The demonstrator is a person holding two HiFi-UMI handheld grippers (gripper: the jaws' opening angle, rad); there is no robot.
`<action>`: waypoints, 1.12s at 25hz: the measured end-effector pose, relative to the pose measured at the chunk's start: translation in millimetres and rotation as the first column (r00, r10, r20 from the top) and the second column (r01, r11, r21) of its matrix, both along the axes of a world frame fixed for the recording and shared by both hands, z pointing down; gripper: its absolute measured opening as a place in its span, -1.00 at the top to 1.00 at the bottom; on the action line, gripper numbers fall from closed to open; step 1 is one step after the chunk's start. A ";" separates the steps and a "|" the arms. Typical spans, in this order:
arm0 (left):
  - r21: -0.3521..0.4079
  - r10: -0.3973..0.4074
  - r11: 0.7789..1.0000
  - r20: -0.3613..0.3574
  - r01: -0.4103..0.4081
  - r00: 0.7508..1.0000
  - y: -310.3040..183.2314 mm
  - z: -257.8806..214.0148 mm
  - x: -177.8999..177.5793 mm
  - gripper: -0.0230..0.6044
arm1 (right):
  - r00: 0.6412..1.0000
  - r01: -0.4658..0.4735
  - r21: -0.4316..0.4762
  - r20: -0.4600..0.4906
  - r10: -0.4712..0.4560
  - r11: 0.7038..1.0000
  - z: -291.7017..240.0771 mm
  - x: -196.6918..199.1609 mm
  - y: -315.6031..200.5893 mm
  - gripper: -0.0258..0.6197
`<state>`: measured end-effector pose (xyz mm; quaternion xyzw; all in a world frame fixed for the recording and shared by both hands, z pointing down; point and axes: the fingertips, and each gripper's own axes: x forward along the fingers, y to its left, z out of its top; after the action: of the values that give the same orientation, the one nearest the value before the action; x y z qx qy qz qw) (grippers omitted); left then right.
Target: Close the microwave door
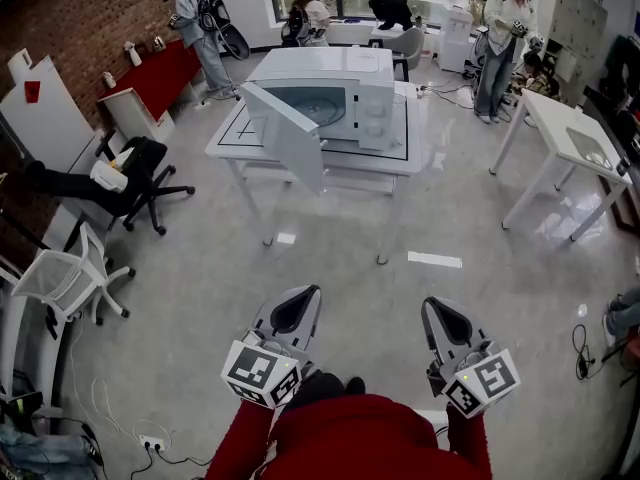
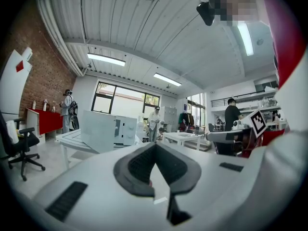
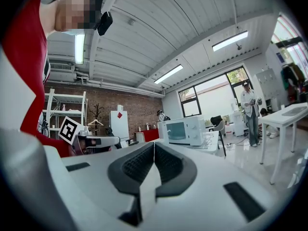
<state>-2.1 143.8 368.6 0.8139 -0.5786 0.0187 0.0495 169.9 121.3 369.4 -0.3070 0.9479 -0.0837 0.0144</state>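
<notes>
A white microwave (image 1: 345, 93) stands on a white table (image 1: 228, 150) across the room, and its door (image 1: 288, 136) is swung wide open toward me on its left side. My left gripper (image 1: 304, 296) and right gripper (image 1: 434, 306) are held side by side near my body, far short of the table. Both are shut with nothing between the pads. The left gripper view has its own jaws (image 2: 155, 146) closed, with the open door (image 2: 98, 131) ahead. In the right gripper view the jaws (image 3: 154, 145) are closed and the microwave (image 3: 185, 130) is in the distance.
A black office chair (image 1: 140, 183) and a white chair (image 1: 60, 283) stand at the left. A second white table (image 1: 565, 143) is at the right. Several people stand at the back. Cables and a power strip (image 1: 150, 443) lie on the floor near my left.
</notes>
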 end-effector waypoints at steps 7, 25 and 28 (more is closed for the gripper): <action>-0.005 -0.032 0.999 0.007 0.032 0.999 -7.1 -6.2 1.3 0.90 | 1.000 0.006 -0.010 0.019 -0.005 1.000 1.1 10.4 -5.3 0.87; -0.001 -0.073 0.997 0.020 0.073 0.997 -65.8 -3.5 -38.6 0.90 | 0.999 0.031 -0.020 0.013 -0.030 0.999 2.9 -29.3 -67.7 0.87; -0.021 -0.069 0.997 0.017 0.070 0.997 -87.9 3.0 -50.0 0.90 | 1.000 0.028 -0.041 0.003 -0.028 0.999 8.1 -40.7 -89.0 0.87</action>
<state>-52.0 55.9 371.6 0.7926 -0.6066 0.0300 0.0541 129.3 32.4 377.4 -0.2936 0.9503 -0.1036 0.0082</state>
